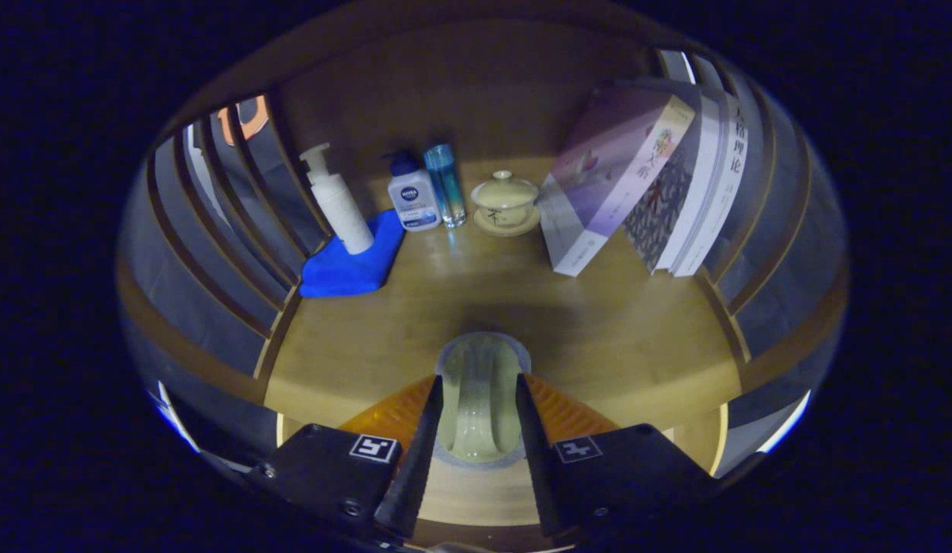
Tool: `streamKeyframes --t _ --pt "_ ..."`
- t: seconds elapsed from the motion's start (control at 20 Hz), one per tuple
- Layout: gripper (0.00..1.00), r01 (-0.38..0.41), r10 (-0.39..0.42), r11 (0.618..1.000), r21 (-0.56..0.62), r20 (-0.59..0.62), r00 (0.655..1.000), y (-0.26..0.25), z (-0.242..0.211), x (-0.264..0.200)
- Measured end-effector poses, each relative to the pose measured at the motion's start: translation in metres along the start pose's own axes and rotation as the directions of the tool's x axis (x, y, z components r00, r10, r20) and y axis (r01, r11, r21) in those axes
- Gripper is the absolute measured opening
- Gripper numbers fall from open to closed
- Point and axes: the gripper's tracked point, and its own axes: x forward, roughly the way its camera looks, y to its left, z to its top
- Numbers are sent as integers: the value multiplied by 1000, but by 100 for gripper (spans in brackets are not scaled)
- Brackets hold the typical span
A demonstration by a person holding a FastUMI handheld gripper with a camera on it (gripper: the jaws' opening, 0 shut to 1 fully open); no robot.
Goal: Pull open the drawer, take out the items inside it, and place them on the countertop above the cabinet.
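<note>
My gripper (479, 380) is shut on a pale green ceramic cup (479, 407), with both fingers pressing its sides. The cup points away from me, its rounded far end just past the fingertips. It hangs over the front part of the wooden countertop (614, 338) and casts a dark shadow on the wood just beyond it. I cannot tell whether the cup touches the wood.
Along the back stand a white pump bottle (339, 203) on a blue cloth (349, 265), a white bottle with a blue cap (412, 196), a slim blue bottle (446, 184) and a lidded tea bowl (505, 201). Books (645, 184) lean at the back right. Slatted side walls (214, 223) flank the countertop.
</note>
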Motion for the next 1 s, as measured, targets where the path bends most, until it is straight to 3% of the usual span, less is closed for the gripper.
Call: streamKeyframes --t 0.15,0.45,0.55,0.7,0.9,1.0 --pt "60 1 0 1000 -18 68 998 3 7 -15" --pt "61 16 6 996 -90 236 972 7 -2 -61" --pt "67 3 25 996 -94 298 954 11 -8 -85" --pt "70 8 40 994 -109 429 902 10 -13 -124" --pt "100 0 59 995 -105 565 823 5 -42 -167" --pt "100 6 52 996 -94 596 801 0 -63 -178"
